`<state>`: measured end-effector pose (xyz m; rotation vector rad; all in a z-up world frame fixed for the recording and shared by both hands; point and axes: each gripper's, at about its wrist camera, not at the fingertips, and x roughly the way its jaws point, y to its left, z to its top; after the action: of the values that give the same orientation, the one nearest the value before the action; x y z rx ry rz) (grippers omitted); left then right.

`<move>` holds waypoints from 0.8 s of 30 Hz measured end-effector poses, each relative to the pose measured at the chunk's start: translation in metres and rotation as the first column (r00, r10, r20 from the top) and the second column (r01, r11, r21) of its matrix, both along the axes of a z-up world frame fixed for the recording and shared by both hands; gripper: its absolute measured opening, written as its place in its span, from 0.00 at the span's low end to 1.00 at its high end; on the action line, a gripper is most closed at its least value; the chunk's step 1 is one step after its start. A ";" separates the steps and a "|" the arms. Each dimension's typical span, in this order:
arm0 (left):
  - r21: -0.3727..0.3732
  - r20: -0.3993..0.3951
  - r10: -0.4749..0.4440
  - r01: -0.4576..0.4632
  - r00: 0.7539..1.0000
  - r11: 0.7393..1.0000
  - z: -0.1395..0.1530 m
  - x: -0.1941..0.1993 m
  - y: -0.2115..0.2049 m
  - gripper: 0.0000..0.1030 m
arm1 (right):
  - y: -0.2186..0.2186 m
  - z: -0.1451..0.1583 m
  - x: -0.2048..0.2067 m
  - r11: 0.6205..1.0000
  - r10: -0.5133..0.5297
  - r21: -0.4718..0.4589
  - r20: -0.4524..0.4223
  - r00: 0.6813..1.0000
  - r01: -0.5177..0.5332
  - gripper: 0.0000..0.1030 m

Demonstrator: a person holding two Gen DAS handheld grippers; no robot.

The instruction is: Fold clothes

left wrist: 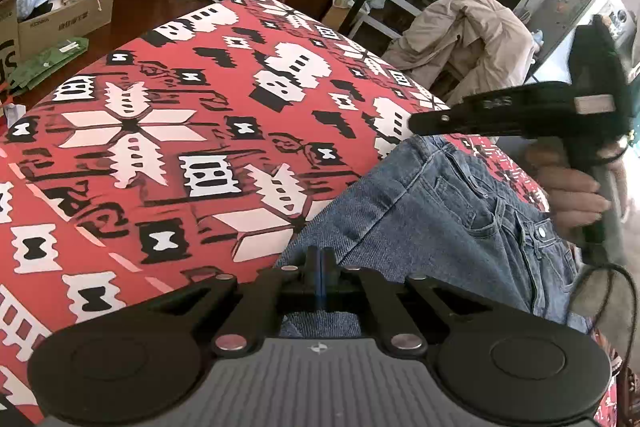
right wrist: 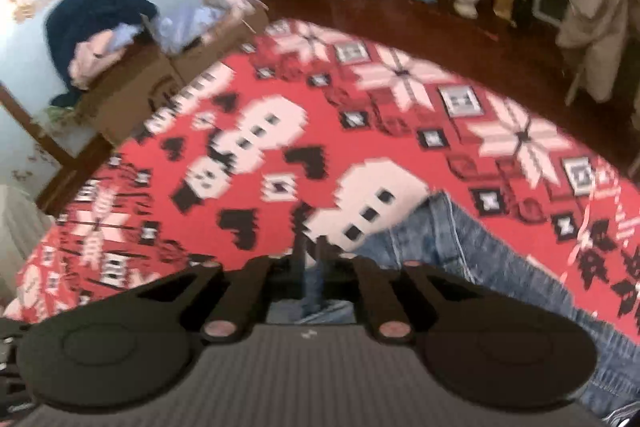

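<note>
Floor cardboard box (left wrist: 66,21) crammed w/ papers, clothes; jeans (left wrist: 452,211) on bed.

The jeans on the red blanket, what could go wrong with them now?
1. The left hand-held gripper is shut on just a thin edge of the jeans, so the denim might slip out.
2. The right hand-held gripper also pinches only a narrow bit of denim, and its view is blurred, so a fast pull could tear it loose.
3. Dragging the jeans may wrinkle the red blanket underneath.
</note>
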<state>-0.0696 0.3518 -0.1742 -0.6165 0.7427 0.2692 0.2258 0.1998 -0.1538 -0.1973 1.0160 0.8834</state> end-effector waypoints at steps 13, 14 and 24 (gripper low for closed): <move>-0.003 0.004 -0.001 0.001 1.000 1.000 0.000 0.000 0.001 0.02 | -0.006 -0.019 0.027 0.990 -0.099 -0.098 0.028 0.995 0.102 0.00; -0.004 0.004 -0.001 0.001 1.000 1.000 0.000 0.000 0.001 0.02 | -0.004 -0.021 0.030 0.990 -0.105 -0.095 0.027 0.994 0.107 0.00; -0.005 0.009 -0.002 0.002 1.000 1.000 -0.001 -0.001 0.001 0.02 | 0.001 -0.003 0.010 0.996 -0.017 -0.092 0.033 0.999 0.020 0.03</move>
<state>-0.0708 0.3531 -0.1749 -0.6217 0.7359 0.2628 0.2354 0.2012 -0.1572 -0.2791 1.0280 0.8143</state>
